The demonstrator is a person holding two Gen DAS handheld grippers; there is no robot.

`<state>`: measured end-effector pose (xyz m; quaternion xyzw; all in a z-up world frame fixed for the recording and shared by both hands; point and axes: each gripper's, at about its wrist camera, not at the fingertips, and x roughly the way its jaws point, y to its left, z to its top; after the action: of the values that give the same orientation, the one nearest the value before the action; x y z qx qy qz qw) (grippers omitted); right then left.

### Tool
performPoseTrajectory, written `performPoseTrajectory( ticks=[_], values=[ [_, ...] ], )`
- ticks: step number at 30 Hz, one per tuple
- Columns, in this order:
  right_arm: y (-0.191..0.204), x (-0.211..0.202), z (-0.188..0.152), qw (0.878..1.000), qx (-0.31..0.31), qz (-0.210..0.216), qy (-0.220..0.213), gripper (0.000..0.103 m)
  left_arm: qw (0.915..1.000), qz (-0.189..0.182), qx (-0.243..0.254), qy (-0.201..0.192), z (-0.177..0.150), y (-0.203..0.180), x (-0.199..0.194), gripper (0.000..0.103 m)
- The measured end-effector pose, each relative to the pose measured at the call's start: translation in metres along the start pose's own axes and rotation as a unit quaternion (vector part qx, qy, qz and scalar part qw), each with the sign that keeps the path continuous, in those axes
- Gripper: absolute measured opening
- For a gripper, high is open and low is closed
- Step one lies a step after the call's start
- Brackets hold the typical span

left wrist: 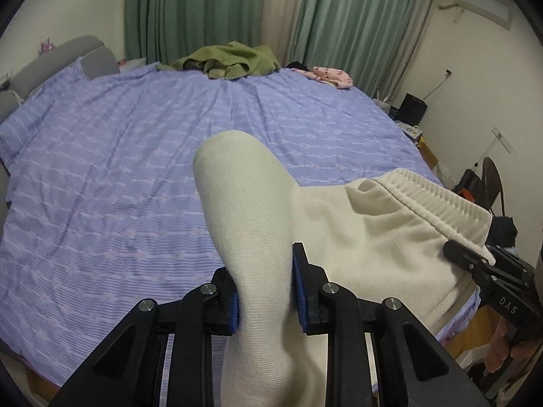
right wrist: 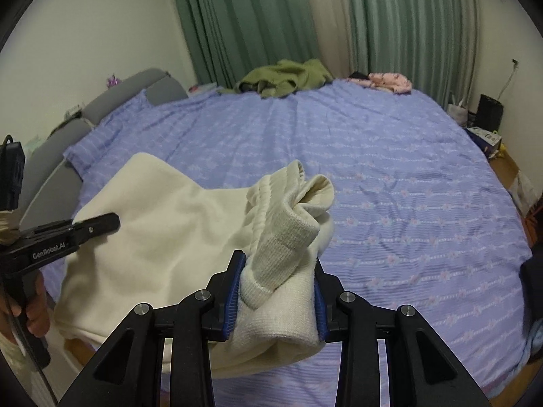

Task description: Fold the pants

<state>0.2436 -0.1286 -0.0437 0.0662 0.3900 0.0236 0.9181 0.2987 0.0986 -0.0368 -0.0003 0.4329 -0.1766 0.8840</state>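
Observation:
Cream-white pants (left wrist: pixel 373 230) hang in the air above the bed, held between both grippers. My left gripper (left wrist: pixel 263 264) is shut on a bunched, ribbed fold of the pants that sticks up past the blue pads. The elastic waistband (left wrist: pixel 437 196) stretches to the right, where the right gripper's black fingers (left wrist: pixel 468 257) pinch it. In the right wrist view my right gripper (right wrist: pixel 278 271) is shut on the gathered waistband and a ribbed cuff (right wrist: pixel 288 237). The pants (right wrist: pixel 163 237) spread left to the left gripper (right wrist: pixel 101 222), which a hand holds.
A wide bed with a purple patterned sheet (left wrist: pixel 135 169) lies below. A green garment (left wrist: pixel 234 59) and a pink one (left wrist: pixel 331 74) rest at its far edge before green curtains (right wrist: pixel 258 17). A grey headboard (right wrist: pixel 135 84) is on the left, and floor clutter (left wrist: pixel 492 196) on the right.

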Motion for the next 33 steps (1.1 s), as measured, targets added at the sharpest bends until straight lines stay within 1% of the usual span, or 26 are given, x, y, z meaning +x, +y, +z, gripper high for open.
performPoseTrajectory(
  ticks=[4, 9, 11, 17, 21, 26, 28, 31, 33],
  values=[
    [0.026, -0.022, -0.004, 1.0, -0.005, -0.005, -0.024, 0.036, 0.9999, 0.001, 0.008, -0.012, 0.0, 0.01, -0.024, 0.025],
    [0.046, -0.04, 0.0, 0.999, -0.015, 0.007, -0.037, 0.036, 0.9991, 0.013, 0.007, -0.039, -0.007, 0.021, -0.057, 0.025],
    [0.053, -0.044, 0.002, 0.999, -0.024, 0.016, -0.043, 0.036, 0.9986, 0.021, -0.002, -0.048, -0.01, 0.024, -0.067, 0.025],
    [0.077, -0.053, 0.005, 0.996, -0.061, 0.034, -0.056, 0.036, 0.9971, 0.041, -0.008, -0.064, -0.015, 0.035, -0.084, 0.025],
    [0.094, -0.051, 0.006, 0.996, -0.062, 0.041, -0.056, 0.036, 0.9969, 0.041, -0.014, -0.066, -0.021, 0.055, -0.093, 0.025],
    [0.137, -0.035, 0.005, 0.996, -0.065, 0.044, -0.041, 0.036, 0.9979, 0.033, -0.012, -0.055, -0.026, 0.107, -0.093, 0.025],
    [0.161, -0.022, 0.002, 0.997, -0.057, 0.038, -0.031, 0.036, 0.9986, 0.029, -0.013, -0.042, -0.026, 0.135, -0.089, 0.025],
    [0.196, -0.002, -0.002, 0.998, -0.05, 0.034, -0.015, 0.036, 0.9994, 0.027, -0.002, -0.022, -0.027, 0.177, -0.08, 0.025],
    [0.217, 0.011, -0.005, 0.998, -0.05, 0.034, -0.007, 0.036, 0.9996, 0.025, -0.006, -0.009, -0.029, 0.209, -0.073, 0.025]
  ],
)
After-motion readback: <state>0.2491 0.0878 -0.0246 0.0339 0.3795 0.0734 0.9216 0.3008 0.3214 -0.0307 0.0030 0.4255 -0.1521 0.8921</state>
